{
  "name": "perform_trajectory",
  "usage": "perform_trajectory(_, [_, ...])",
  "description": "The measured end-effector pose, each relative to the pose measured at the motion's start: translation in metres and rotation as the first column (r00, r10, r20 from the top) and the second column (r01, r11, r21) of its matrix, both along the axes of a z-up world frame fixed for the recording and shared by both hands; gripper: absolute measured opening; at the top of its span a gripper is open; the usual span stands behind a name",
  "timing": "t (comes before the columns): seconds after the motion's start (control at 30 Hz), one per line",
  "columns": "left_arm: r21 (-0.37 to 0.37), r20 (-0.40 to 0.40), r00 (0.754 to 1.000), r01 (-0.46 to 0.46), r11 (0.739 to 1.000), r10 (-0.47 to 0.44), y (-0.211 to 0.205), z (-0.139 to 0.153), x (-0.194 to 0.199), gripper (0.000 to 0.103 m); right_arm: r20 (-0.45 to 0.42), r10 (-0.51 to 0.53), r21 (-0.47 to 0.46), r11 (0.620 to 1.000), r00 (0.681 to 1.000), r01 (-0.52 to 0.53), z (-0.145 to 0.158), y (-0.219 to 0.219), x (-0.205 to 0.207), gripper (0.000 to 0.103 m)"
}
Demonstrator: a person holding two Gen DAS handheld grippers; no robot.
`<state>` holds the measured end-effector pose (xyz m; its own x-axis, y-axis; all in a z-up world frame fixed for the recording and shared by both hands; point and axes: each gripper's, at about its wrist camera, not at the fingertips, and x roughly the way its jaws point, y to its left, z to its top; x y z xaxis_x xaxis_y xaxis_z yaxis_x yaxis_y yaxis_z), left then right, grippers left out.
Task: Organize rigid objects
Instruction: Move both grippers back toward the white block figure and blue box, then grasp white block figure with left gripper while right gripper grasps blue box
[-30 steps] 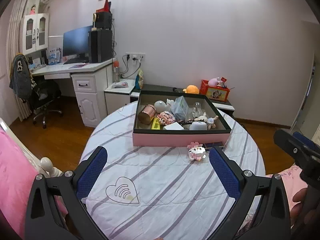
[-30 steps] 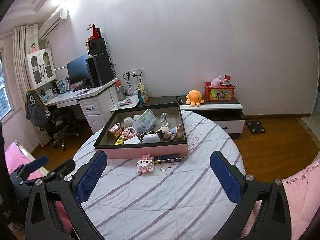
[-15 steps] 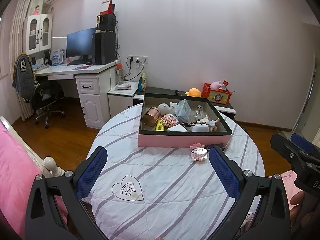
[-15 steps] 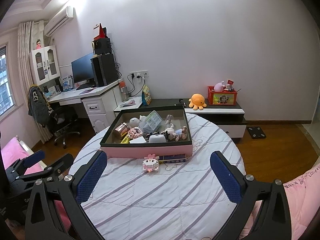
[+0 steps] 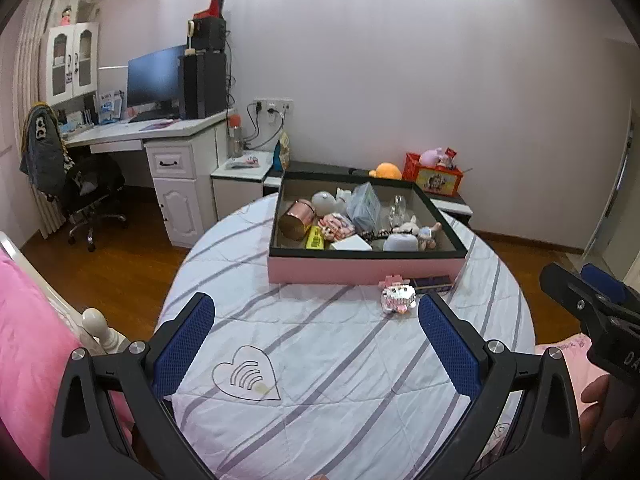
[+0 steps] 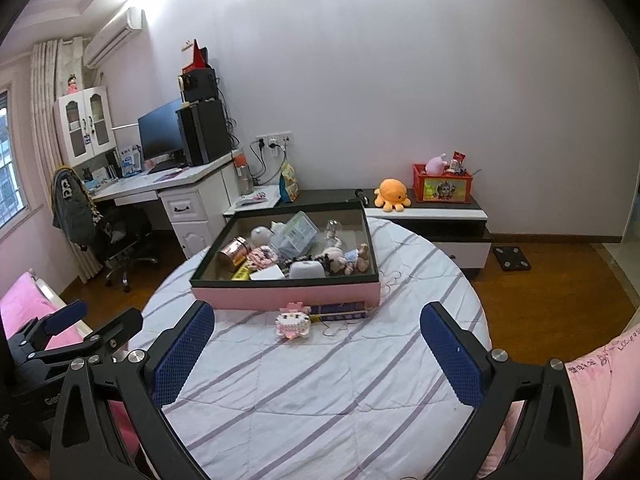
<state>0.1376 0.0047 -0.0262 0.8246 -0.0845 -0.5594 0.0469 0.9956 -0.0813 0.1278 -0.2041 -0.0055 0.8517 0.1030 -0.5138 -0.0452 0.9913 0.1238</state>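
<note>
Both tools, left [image 5: 316, 344] and right [image 6: 318, 354], are hanging spread and empty. The block toy [image 6: 293, 323] is sitting ahead of them, before the box [image 6: 288, 294]; probably light, brittle, best pinched across its sides.

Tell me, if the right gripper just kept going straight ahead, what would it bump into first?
Probably the pink block toy on the striped bed cover, just before the pink box; the right gripper is open, depth uncertain.

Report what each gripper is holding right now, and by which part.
Nothing is held. The left gripper and the right gripper are both open and empty above the striped table; the pink block toy lies untouched in front of the pink box.
</note>
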Motion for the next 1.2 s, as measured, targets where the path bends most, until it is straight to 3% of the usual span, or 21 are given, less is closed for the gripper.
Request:
perform_trajectory(0.4, [0.018, -0.118, 0.992, 0.055, 0.998, -0.053, -0.042, -0.037, 0.049, 0.103, -0.132, -0.050, -0.010, 0.999, 0.990, 0.049, -0.044, -0.036, 0.046, 0.103])
perform_trajectory(0.73, [0.033, -0.249, 0.964, 0.103, 0.994, -0.091, -0.086, -0.086, 0.110, 0.103, -0.258, -0.082, -0.016, 0.997, 0.963, 0.080, -0.089, -0.069, 0.084, 0.103])
perform_trajectory(1.03, [0.071, -0.342, 0.936, 0.108, 0.992, -0.077, -0.110, -0.125, 0.156, 0.103, -0.304, -0.075, -0.004, 0.997, 0.950, 0.077, -0.110, -0.074, 0.110, 0.103])
perform_trajectory(1.13, [0.047, -0.344, 0.935, 0.109, 0.993, -0.086, -0.104, -0.129, 0.161, 0.095, -0.320, -0.070, -0.004, 0.997, 0.945, 0.072, -0.116, -0.073, 0.117, 0.103])
perform_trajectory(1.2, [0.044, -0.332, 0.938, 0.120, 0.992, -0.099, -0.102, -0.128, 0.161, 0.073, -0.327, -0.065, -0.004, 0.998, 0.943, 0.068, -0.119, -0.071, 0.120, 0.103])
